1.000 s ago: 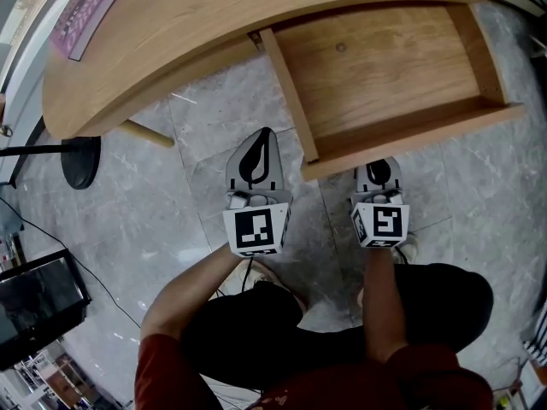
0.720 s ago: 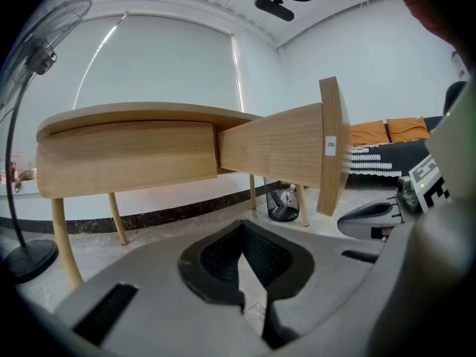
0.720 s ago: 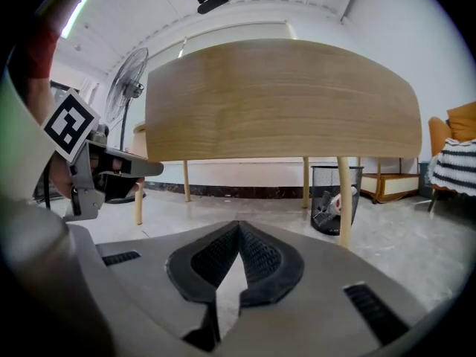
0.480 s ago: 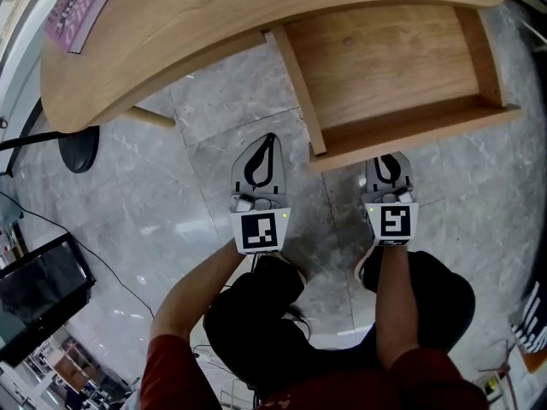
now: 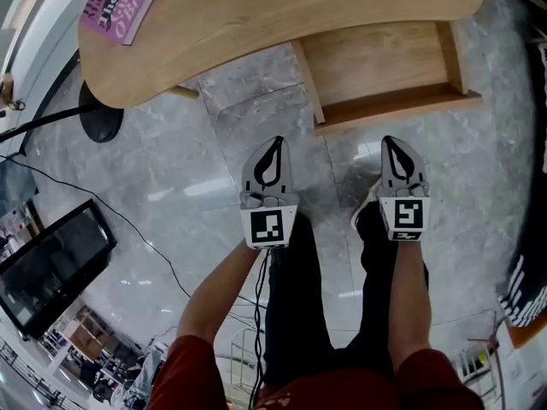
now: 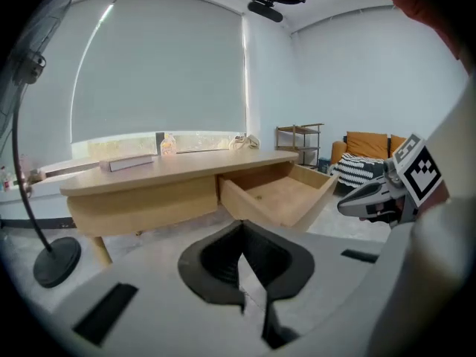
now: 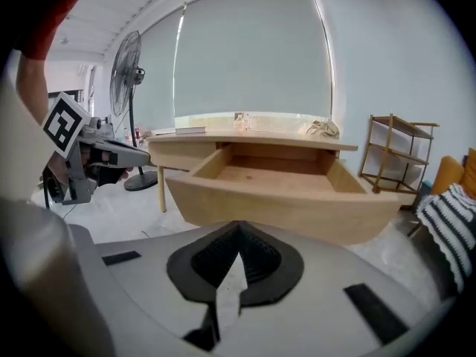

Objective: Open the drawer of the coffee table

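Floor (image 5: 171,186): grey marbled stone tiles that spread under everything in the head view.
Table (image 5: 282,15): light wooden coffee table with a curved, round-ended top. It stands on slim wooden legs along the upper edge of the head view.
Person (image 5: 291,314): stands facing the table in dark trousers and red sleeves, with one tool in each hand.
Drawer (image 5: 402,108): shallow light-wood drawer, pulled well out from under the table top towards the person, on the right side of the head view. Its bare wooden bottom shows and nothing lies in it.
Screen (image 5: 51,263): black flat screen at the lower left, well apart from the table.
Fan base (image 5: 102,122): black round foot of a standing fan, on the floor just beside the table's left end.
Left tool (image 5: 273,143): grey two-jaw tool with a black-and-white marker cube. It hangs over bare floor, left of the drawer's corner, with its jaws closed together on nothing.
Right tool (image 5: 390,142): matching grey tool in front of the drawer's front board, apart from it. Its jaws meet tip to tip and are empty.
Book (image 5: 120,2): flat magenta book lying on the table top near the left end.
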